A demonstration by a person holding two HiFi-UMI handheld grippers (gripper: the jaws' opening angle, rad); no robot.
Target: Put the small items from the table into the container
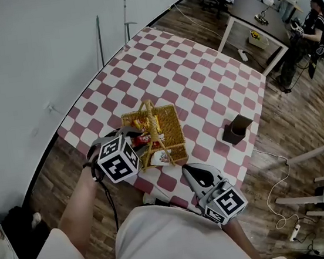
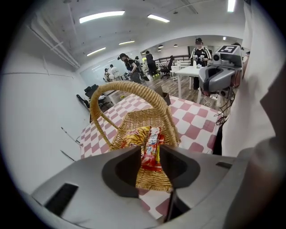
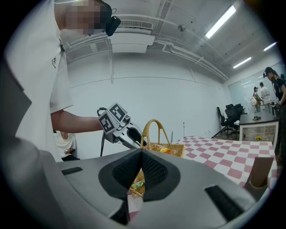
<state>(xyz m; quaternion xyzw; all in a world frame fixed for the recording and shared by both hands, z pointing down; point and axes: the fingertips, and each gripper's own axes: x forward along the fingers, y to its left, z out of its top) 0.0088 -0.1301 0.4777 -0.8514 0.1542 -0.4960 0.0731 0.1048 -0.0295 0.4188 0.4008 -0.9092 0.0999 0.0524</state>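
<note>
A woven wicker basket [image 1: 173,124] sits near the front edge of the red-and-white checked table [image 1: 203,85], with open cloth beyond. The left gripper [image 2: 149,152] has its jaws parted either side of a red-and-white snack packet [image 2: 152,141] lying in the basket. The right gripper [image 3: 141,156] is closed and empty, above the table's front edge. A wood floor [image 1: 303,119] surrounds the table.

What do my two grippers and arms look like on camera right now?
The left gripper and the right gripper both have smooth grey shells with black jaw pads. Each carries a cube covered in black-and-white square markers. A thin black cable trails from the left one along the forearm. The person wears a white short-sleeved T-shirt, and the forearms are bare.
</note>
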